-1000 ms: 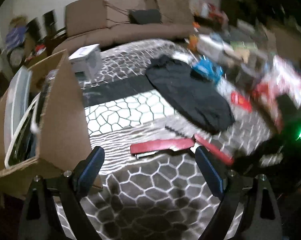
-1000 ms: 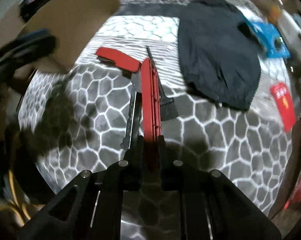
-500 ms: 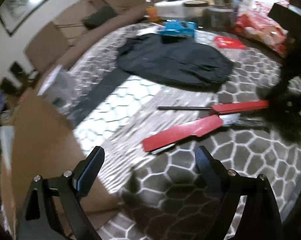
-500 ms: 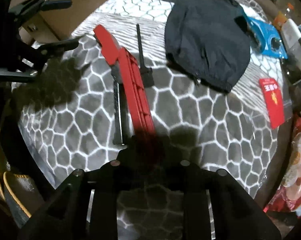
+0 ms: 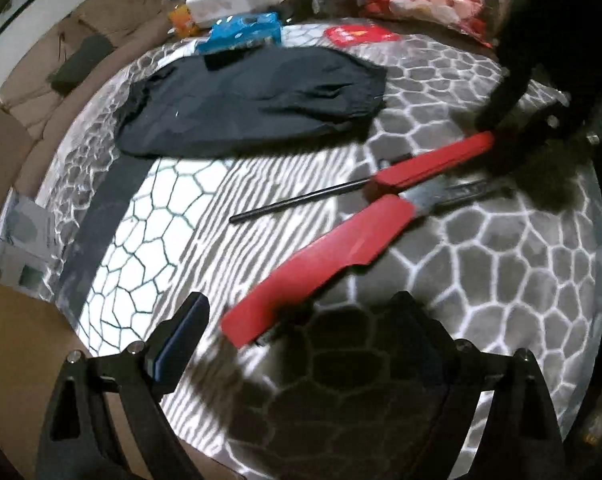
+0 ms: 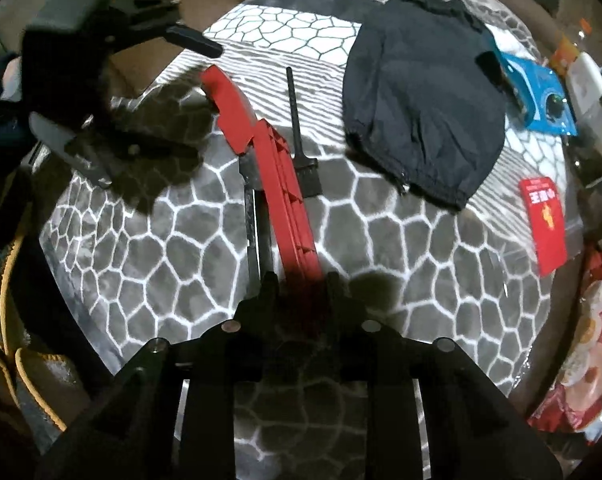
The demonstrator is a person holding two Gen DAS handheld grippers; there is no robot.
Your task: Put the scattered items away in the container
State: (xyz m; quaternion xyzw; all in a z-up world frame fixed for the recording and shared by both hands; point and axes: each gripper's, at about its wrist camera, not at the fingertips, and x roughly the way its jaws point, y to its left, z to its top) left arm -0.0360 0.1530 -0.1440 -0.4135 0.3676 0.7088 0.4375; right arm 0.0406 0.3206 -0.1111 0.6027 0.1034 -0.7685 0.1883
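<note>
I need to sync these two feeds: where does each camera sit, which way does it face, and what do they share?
Left wrist: on the open left tongs, angled steeply down at a red sheath.
Right wrist: on the right tongs, facing down, straddling a red bar; left tongs visible.
Shared: sheath, bar, black garment, patterned rug.

My right gripper (image 6: pixel 299 280) is hiding the near end of the red strip (image 6: pixel 285 184), so I am not seeing whether its pads are pressing. The cardboard box (image 5: pixel 17 344) is running off the left wrist view's edge. The print on the red packet (image 6: pixel 543 224) is staying too small to read.
</note>
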